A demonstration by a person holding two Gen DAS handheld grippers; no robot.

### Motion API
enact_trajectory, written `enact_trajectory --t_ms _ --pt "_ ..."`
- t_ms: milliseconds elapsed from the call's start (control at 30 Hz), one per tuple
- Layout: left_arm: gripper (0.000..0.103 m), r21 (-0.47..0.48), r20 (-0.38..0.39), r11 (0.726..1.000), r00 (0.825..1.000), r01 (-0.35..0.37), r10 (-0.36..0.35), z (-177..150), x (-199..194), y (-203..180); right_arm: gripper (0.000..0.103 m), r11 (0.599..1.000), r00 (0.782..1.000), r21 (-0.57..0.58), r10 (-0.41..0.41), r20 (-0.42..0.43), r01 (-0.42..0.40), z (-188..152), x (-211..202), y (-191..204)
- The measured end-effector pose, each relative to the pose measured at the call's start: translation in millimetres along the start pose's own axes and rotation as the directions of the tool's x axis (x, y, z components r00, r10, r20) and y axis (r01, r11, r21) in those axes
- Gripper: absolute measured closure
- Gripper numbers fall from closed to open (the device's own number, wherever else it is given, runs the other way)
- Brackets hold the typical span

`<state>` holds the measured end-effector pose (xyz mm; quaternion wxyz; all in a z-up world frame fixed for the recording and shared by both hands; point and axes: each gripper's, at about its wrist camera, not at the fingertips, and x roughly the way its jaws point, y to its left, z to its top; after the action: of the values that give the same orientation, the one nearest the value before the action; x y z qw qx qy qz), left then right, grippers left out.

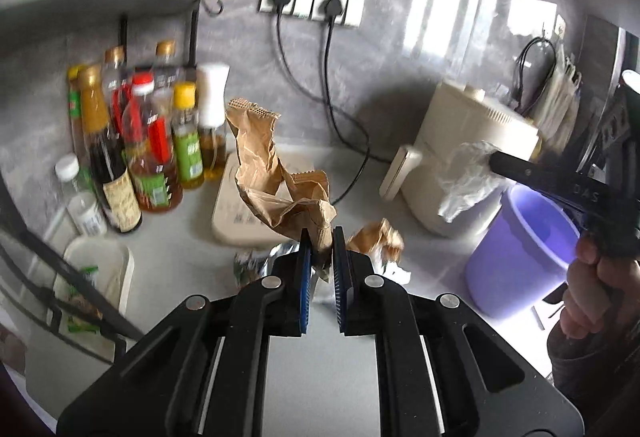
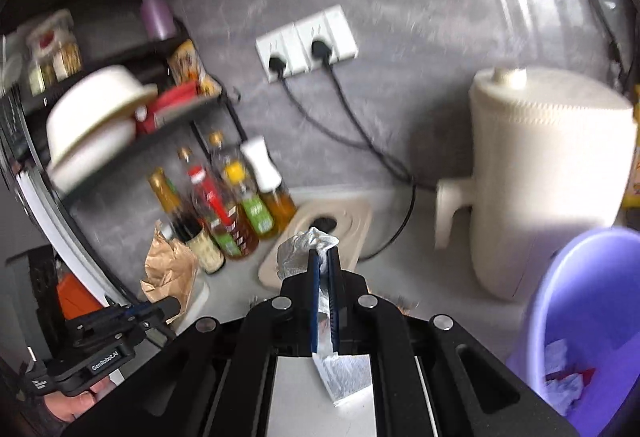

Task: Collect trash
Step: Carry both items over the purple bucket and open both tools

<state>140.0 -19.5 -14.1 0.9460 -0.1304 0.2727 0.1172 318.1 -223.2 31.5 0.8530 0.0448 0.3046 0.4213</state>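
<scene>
My left gripper (image 1: 320, 237) is shut on a crumpled brown paper bag (image 1: 276, 177) and holds it up above the counter; the bag also shows at the left of the right wrist view (image 2: 168, 269). My right gripper (image 2: 323, 255) is shut on a crumpled silvery foil wrapper (image 2: 298, 249), also seen in the left wrist view (image 1: 468, 177), held near the purple bin (image 2: 592, 317) (image 1: 520, 253). The bin holds some scraps of trash (image 2: 568, 381). A smaller brown paper scrap (image 1: 376, 237) lies on the counter beyond my left gripper.
Several sauce and oil bottles (image 1: 152, 145) stand at the back left under a black rack (image 2: 120, 109) with bowls. A beige board (image 2: 340, 225) lies on the counter. A cream appliance (image 2: 548, 189) stands beside the bin. Two cables (image 1: 336, 85) run from wall sockets.
</scene>
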Motion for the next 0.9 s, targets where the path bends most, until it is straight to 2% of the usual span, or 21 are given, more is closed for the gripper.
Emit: enact_trajectory --t_ms 233,500,667,833,867,900 --pt "0.093 0.03 0.043 0.998 0.998 0.054 -0.055 14 -1 -35 0.098 0.997 0.991 0.005 -0.076 0.109 0.076 24 -59 -33" --pt "0.093 0.088 0.062 0.985 0.986 0.148 -0.153 19 9 -89 0.097 0.98 0.963 0.012 -0.195 0.184 0.196 19 -111 -82" --pt "0.093 0.137 0.06 0.97 0.976 0.199 -0.209 17 13 -124 0.097 0.967 0.953 0.065 -0.255 0.165 0.247 5 -122 -115" --pt "0.093 0.157 0.046 0.962 0.971 0.224 -0.234 13 16 -142 0.094 0.96 0.959 0.079 -0.274 0.078 0.268 -11 -105 -131" --pt "0.093 0.159 0.041 0.961 0.971 0.226 -0.235 13 16 -144 0.085 0.956 0.956 0.076 -0.287 0.065 0.282 -14 -102 -133" --pt "0.093 0.158 0.033 0.961 0.971 0.227 -0.235 12 17 -145 0.06 0.953 0.952 0.08 -0.298 0.064 0.293 -16 -101 -132"
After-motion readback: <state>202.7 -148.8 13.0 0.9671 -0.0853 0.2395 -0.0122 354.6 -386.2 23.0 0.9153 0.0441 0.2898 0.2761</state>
